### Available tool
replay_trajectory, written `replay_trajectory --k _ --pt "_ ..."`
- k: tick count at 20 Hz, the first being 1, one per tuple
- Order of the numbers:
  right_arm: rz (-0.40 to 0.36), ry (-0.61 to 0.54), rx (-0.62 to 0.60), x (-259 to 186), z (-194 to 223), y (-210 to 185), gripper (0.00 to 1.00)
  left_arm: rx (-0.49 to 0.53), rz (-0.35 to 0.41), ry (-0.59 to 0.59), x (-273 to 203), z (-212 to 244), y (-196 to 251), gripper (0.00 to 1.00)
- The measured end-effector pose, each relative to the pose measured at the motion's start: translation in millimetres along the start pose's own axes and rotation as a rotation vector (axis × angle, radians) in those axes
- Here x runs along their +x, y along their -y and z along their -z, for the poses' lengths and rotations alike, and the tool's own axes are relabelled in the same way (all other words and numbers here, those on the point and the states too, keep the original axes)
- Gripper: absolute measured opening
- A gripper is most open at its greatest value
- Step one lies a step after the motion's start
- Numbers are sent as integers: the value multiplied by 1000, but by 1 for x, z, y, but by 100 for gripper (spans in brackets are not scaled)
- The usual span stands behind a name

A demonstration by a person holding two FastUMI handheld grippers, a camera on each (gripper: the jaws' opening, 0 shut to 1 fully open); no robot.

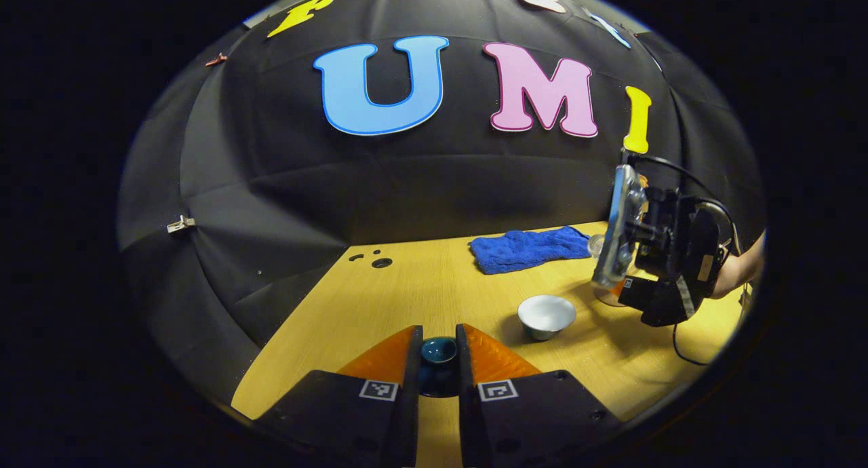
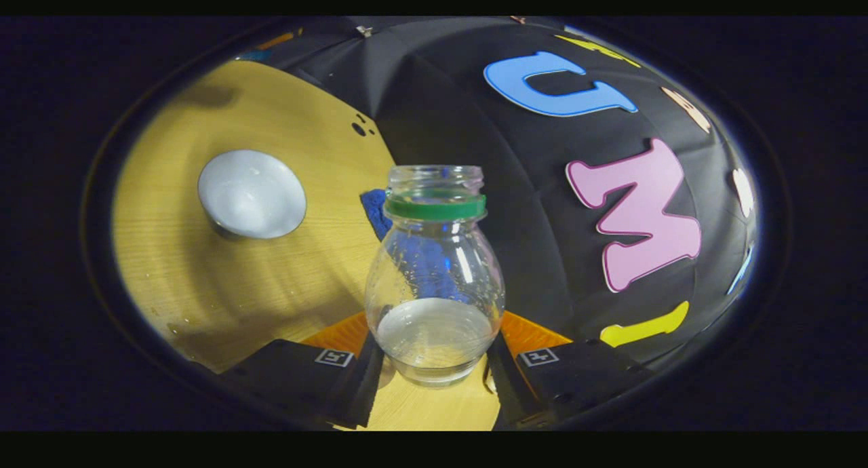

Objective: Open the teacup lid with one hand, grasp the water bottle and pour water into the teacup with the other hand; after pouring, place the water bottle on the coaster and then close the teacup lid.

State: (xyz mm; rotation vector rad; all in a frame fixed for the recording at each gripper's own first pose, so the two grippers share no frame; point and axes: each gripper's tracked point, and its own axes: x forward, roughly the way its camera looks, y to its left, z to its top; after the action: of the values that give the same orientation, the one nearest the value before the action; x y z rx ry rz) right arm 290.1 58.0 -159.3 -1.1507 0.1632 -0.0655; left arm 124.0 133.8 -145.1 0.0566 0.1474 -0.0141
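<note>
A small dark teal teacup lid (image 1: 439,351) sits between the orange fingers of my left gripper (image 1: 439,339), which is shut on it just above the table. The open teacup (image 1: 546,315), pale inside, stands to the right of that gripper; it is seen again from above as the teacup (image 2: 251,193). My right gripper (image 2: 434,336) is shut on the lower body of a clear water bottle (image 2: 434,264) with a green neck ring, no cap and a little water at the bottom. Right of the cup, the right gripper (image 1: 614,285) is held by a hand with the bottle (image 1: 598,247).
A blue cloth (image 1: 529,249) lies at the back of the wooden table (image 1: 407,298), behind the cup, and shows through the bottle as the blue cloth (image 2: 373,207). Small holes (image 1: 381,262) mark the table's far left corner. Black booth walls close in behind and at the left.
</note>
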Motion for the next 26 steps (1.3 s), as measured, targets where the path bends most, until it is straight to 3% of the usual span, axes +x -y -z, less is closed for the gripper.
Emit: replay_trajectory --k 5,6,7,10,15,16,26 --pt "14 9 -78 7 -4 -2 73 -23 10 5 -1 0 0 24" --pt "19 21 -104 8 -8 -2 73 -26 13 5 -1 1 -2 29" --pt "23 30 -126 12 -12 -2 73 -28 15 4 -1 2 -2 25" --pt "36 52 -186 17 -17 -4 73 -28 14 2 -3 4 -7 29" --pt "39 69 -246 25 -24 -9 73 -37 9 -5 -5 9 -12 25" --pt "39 76 -261 26 -25 -10 73 -39 8 -6 -6 10 -12 29" --pt "56 106 -398 38 -29 -15 73 -47 4 -8 -9 14 -16 29"
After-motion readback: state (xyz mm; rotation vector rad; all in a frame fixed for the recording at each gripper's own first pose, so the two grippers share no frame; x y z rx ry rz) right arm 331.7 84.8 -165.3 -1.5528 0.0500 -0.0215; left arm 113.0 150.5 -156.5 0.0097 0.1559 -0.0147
